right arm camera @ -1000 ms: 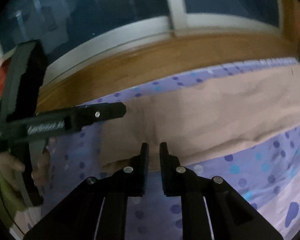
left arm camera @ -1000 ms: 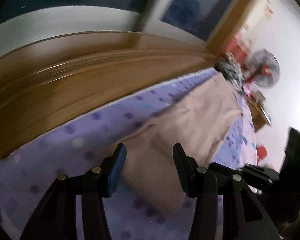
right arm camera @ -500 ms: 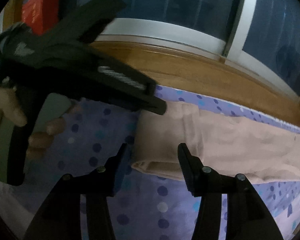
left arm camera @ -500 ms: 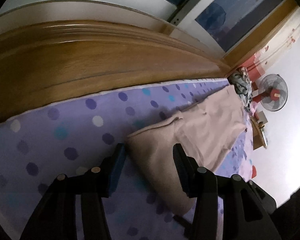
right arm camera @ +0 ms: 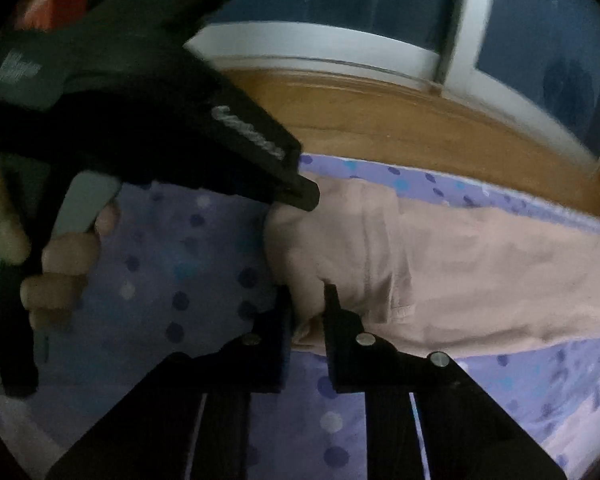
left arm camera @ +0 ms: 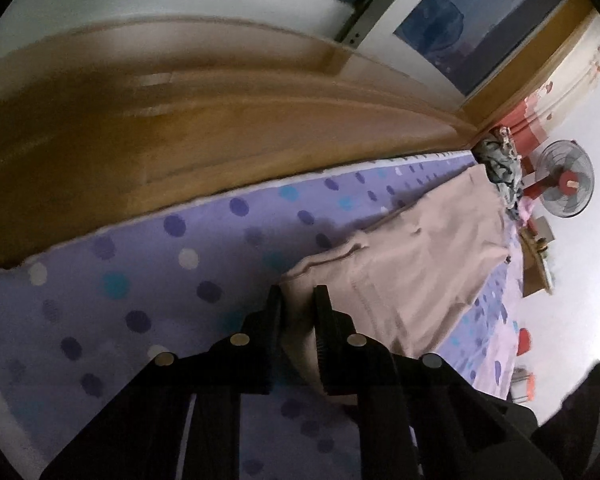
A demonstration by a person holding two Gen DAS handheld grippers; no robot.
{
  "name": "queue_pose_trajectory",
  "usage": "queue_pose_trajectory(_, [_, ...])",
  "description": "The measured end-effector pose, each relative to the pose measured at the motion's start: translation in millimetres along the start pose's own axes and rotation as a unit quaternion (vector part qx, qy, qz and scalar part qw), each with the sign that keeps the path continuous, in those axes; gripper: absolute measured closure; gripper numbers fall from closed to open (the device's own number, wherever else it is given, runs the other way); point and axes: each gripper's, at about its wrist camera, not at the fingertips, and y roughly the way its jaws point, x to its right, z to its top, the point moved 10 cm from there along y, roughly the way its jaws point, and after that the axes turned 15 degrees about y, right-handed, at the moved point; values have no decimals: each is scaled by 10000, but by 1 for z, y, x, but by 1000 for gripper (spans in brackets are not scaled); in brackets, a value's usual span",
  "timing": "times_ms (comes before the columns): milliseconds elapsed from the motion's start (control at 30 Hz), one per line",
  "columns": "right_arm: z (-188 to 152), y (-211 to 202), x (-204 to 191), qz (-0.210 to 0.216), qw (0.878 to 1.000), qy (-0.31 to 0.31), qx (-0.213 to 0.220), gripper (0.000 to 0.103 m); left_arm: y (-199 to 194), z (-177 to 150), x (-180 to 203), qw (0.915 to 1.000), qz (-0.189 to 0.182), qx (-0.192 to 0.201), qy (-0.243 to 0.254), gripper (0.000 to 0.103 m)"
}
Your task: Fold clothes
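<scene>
Bed sheet [left arm camera: 148, 280], purple, dotted: carries beige garment [left arm camera: 428, 256] lying lengthwise near wooden-frame edge. Garment soft, light, limp; best gripped at end-hem corners. Left gripper [left arm camera: 298, 300] and right gripper [right arm camera: 307, 300]: jaws closing, narrow, hem fabric pinched between both pairs. Left view alone shows fan [left arm camera: 566, 184]; right view alone shows hand [right arm camera: 60, 264] on left gripper.

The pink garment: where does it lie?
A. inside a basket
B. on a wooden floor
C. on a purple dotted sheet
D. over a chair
C. The garment is spread flat on the purple sheet with dots, and the same shows in the left wrist view.
</scene>
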Motion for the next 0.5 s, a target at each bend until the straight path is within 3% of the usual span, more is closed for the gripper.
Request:
queue_pose_trajectory(133, [8,-11,17,992,9917,802,-127,91,-9,5,10,9987,484,-92,-150,89])
queue_pose_trajectory(300, [16,-26,44,2338,9514,1955,-445,91,-15,18,32,9957,894,-183,-152,89])
queue_pose_trajectory(433, [17,-29,64,2910,9224,2461,-621,91,-9,36,56,9939,1073,-206,-144,89])
queue_pose_trajectory(500, [19,-29,78,3011,9137,2650,-650,91,1,44,71,9935,1106,-234,-96,89])
